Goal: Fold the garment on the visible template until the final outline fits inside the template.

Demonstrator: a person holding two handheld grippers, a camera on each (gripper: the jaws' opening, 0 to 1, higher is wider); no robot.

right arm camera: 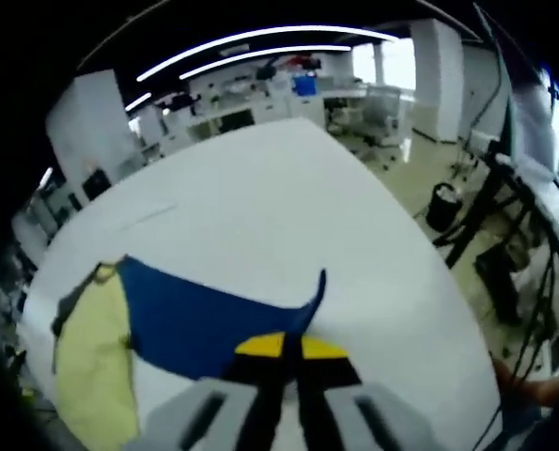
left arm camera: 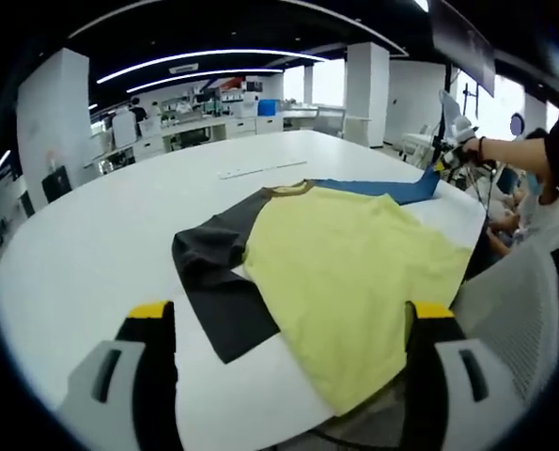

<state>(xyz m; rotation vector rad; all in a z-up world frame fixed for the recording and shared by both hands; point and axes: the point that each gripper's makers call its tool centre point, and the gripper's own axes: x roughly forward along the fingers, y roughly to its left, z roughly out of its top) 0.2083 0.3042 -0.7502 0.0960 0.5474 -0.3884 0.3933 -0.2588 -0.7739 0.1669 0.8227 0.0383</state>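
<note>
A T-shirt lies spread on the white table [left arm camera: 100, 235], with a yellow body [left arm camera: 354, 272], a dark grey sleeve [left arm camera: 213, 272] and a blue sleeve [left arm camera: 382, 188]. My left gripper [left arm camera: 292, 312] is open just above the table's near edge, its yellow-tipped jaws standing wide on either side of the shirt's hem and holding nothing. My right gripper [right arm camera: 290, 346] is shut on the end of the blue sleeve [right arm camera: 204, 315] and draws it out to a point away from the yellow body [right arm camera: 91, 371]. In the left gripper view it appears far right as the right gripper [left arm camera: 453, 141], held in a hand.
A thin pale strip [left arm camera: 260, 170] lies on the table beyond the shirt. A person [left arm camera: 542, 211] is seated by the table's right edge. Desks and a white pillar [left arm camera: 368, 89] stand at the back. A dark bin [right arm camera: 442, 203] and stands are on the floor beside the table.
</note>
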